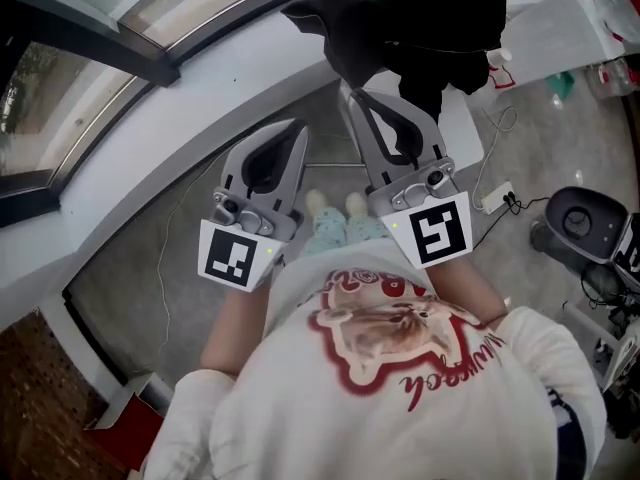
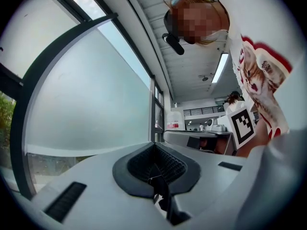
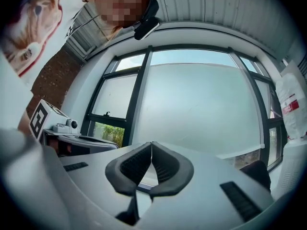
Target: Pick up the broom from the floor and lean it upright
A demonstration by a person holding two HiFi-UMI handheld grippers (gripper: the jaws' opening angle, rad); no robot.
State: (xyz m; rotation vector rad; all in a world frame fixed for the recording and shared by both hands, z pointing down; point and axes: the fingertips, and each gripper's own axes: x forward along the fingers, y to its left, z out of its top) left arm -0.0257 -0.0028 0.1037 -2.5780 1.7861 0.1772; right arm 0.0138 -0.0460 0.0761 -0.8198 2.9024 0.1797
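Note:
No broom shows in any view. In the head view both grippers are held out level in front of the person's chest, side by side. My left gripper (image 1: pixel 299 128) is shut with its dark pads (image 2: pixel 144 164) closed tip to tip and nothing between them. My right gripper (image 1: pixel 346 90) is also shut, and its pads (image 3: pixel 165 164) meet at the tip with nothing held. Both point toward a curved white window ledge (image 1: pixel 200 98) and the frosted window (image 3: pixel 201 104) beyond it.
A black garment (image 1: pixel 420 18) lies draped over a white surface at the top. On the grey floor are a white power strip (image 1: pixel 497 198) with cables, a black round appliance (image 1: pixel 585 223) at the right, and a red box (image 1: pixel 130 418) at the lower left. The person's feet (image 1: pixel 335 208) stand below the grippers.

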